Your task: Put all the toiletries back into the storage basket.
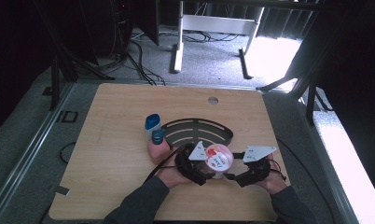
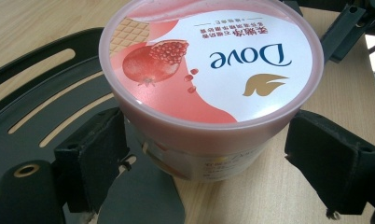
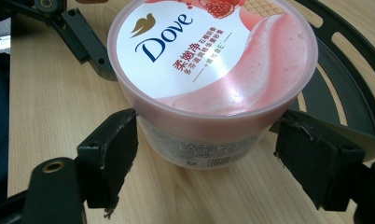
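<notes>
Tub: a pink Dove tub (image 1: 218,159) with a pomegranate printed on its lid stands upright on the wooden table (image 1: 111,140), at the near rim of a black slotted tray (image 1: 197,131), between the two grippers.
Left gripper: the left gripper (image 1: 205,176) has its jaws spread around the tub's wall just under the lid; in the left gripper view the left pad (image 2: 94,154) looks to be touching the tub (image 2: 209,79), while the right pad (image 2: 332,161) stands just clear of it.
Right gripper: the right gripper (image 1: 230,176) comes in from the opposite side, jaws wide either side of the same tub (image 3: 209,70); its left pad (image 3: 112,154) sits at the wall, and I cannot tell whether it presses.
Grip judgement: neither pair seems to clamp the tub yet, so it rests on its own base.
Risk, tipping: both sets of pads sit high, near the lid's overhang; an uneven squeeze could tilt the tub or push it sideways.
Risk, lid: a lift by the rim alone could pop the lid off rather than raise the tub.
Risk, tray: the tub's base lies beside the tray's edge, so a shove could ride it up onto that edge.
Risk, neighbours: a blue-capped bottle (image 1: 152,125) and a pink bottle (image 1: 158,148) stand near the left hand (image 1: 172,173); a swing of that forearm could knock them over.
Risk, collision: the two grippers are close together and could foul each other's jaws.
</notes>
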The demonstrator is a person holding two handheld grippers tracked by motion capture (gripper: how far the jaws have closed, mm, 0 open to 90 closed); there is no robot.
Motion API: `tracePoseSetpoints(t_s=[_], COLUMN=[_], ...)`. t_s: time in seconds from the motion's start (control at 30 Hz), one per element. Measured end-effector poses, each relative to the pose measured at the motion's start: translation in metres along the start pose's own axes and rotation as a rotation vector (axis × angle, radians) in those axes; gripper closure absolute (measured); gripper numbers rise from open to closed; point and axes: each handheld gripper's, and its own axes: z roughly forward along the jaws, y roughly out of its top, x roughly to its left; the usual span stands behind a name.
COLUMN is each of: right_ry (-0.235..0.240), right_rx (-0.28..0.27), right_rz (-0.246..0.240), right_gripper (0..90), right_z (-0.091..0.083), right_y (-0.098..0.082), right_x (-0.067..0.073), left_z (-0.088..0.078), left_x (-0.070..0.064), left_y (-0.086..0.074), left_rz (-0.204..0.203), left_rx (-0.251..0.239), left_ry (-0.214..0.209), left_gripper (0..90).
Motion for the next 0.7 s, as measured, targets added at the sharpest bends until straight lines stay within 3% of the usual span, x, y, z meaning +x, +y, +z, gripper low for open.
tracePoseSetpoints(t_s=[0.7], right_ry=[0.004], right_rx=[-0.002], right_rz=[0.002], right_gripper=[20.6], right_z=[-0.001], right_y=[0.006], right_x=[-0.015], left_z=[0.001], left_x=[0.010], left_y=[0.012], left_rz=[0.020], left_rx=[0.001], left_ry=[0.025], left_gripper=[13.1])
